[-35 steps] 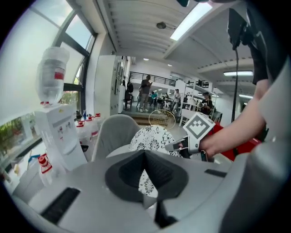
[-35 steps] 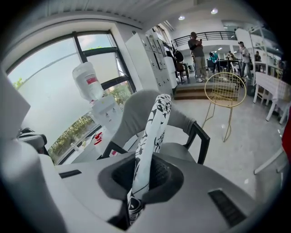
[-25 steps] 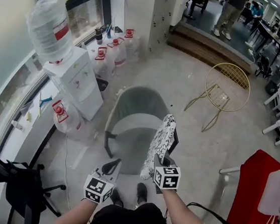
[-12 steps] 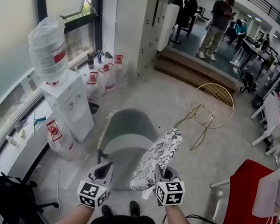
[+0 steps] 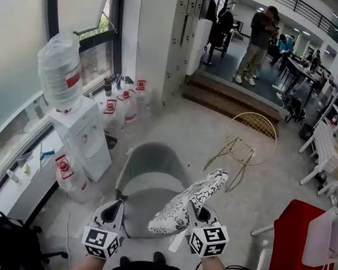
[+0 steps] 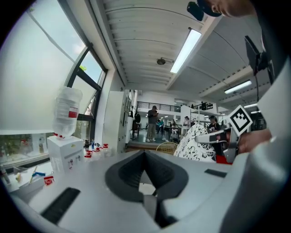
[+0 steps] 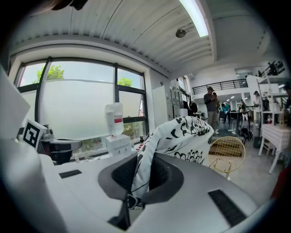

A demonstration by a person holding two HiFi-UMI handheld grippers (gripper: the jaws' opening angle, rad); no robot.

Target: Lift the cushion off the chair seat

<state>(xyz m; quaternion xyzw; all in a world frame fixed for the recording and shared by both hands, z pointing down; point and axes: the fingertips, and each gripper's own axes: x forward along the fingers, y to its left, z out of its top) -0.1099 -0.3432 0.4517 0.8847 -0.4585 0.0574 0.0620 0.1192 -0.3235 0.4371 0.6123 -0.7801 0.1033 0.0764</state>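
In the head view the grey tub chair (image 5: 148,182) stands on the floor with its seat bare. The white cushion with black pattern (image 5: 189,201) hangs in the air over the chair's right front, slanting up and away. My right gripper (image 5: 198,216) is shut on the cushion's near edge; in the right gripper view the fabric (image 7: 175,136) is pinched between the jaws of that gripper (image 7: 144,160). My left gripper (image 5: 112,212) hovers over the chair's left front, apart from the cushion. In its own view the left gripper (image 6: 145,157) holds nothing and its jaws meet.
A water dispenser (image 5: 87,128) and several water jugs (image 5: 127,105) stand left of the chair by the window. A gold wire chair (image 5: 251,138) is behind on the right and a red chair (image 5: 294,238) at the right. Steps (image 5: 234,99) lead to where a person (image 5: 260,35) stands.
Both grippers have risen. The cushion has come up off the seat with the right gripper and tipped from nearly upright to a flatter slant. The head camera has tilted up.
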